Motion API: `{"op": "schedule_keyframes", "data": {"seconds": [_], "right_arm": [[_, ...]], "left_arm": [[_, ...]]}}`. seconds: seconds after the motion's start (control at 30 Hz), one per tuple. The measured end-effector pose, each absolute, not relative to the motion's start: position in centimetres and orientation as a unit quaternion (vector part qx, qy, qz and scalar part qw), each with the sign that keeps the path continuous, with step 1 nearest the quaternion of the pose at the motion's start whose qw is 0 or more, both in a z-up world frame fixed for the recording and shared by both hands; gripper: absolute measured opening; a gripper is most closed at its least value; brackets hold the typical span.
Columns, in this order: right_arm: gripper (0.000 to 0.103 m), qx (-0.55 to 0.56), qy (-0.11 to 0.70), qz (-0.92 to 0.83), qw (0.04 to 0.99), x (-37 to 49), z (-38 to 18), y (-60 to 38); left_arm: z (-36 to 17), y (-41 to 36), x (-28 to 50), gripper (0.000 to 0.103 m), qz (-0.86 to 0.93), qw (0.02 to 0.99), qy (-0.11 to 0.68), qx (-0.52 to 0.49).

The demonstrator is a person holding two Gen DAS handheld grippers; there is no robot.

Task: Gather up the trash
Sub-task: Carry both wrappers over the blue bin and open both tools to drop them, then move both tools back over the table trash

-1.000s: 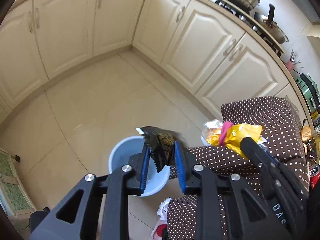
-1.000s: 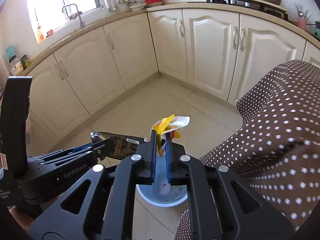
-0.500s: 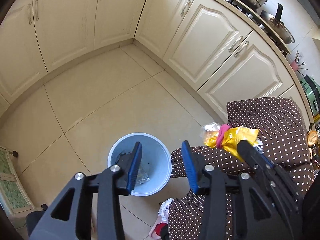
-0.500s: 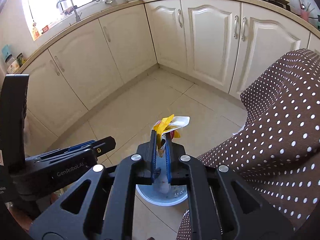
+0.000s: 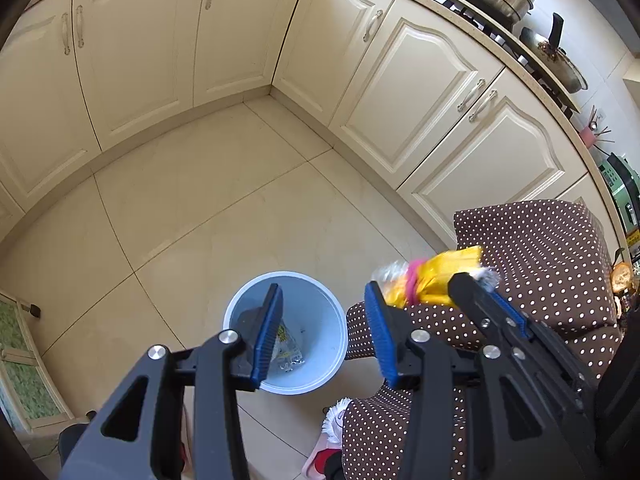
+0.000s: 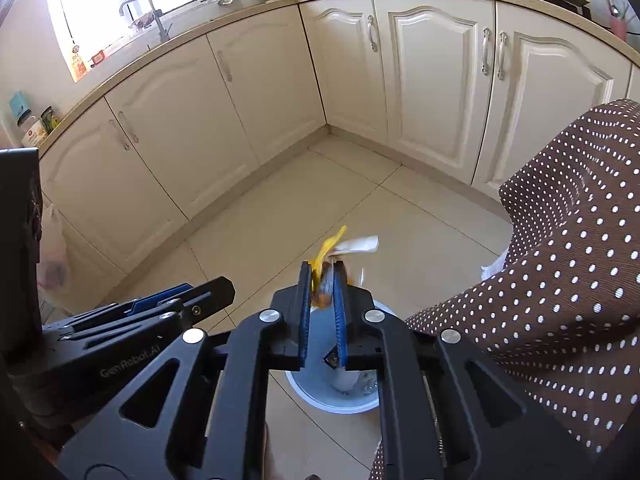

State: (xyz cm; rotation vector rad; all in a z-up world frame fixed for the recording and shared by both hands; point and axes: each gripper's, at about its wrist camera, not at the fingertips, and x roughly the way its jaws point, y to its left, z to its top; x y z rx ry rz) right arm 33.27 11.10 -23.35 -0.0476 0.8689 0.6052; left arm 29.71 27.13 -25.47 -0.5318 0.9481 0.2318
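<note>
L claw [image 5: 324, 330] has just spread & is empty: dark wrapper gone from it, now down in bin [image 5: 320, 320]. R claw [image 6: 322, 304] just starting to ease off, yellow wrapper [image 6: 326, 252] still betw pads over bin. Next drop looks due.

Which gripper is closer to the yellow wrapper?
Right. The right gripper has the yellow wrapper between its fingers, above the blue bin. The left gripper hangs open and empty beside it.
</note>
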Motion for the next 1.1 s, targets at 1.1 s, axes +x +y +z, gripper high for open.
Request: {"op": "schedule_keyframes", "data": {"seconds": [1.1], "right_arm": [[0.048, 0.051, 0.255, 0.031, 0.965, 23.2, -8.2, -19.5]], "left_arm": [[-11.6, -0.3, 28.4, 0.052, -0.113, 0.907, 0.391, -0.111]]}}
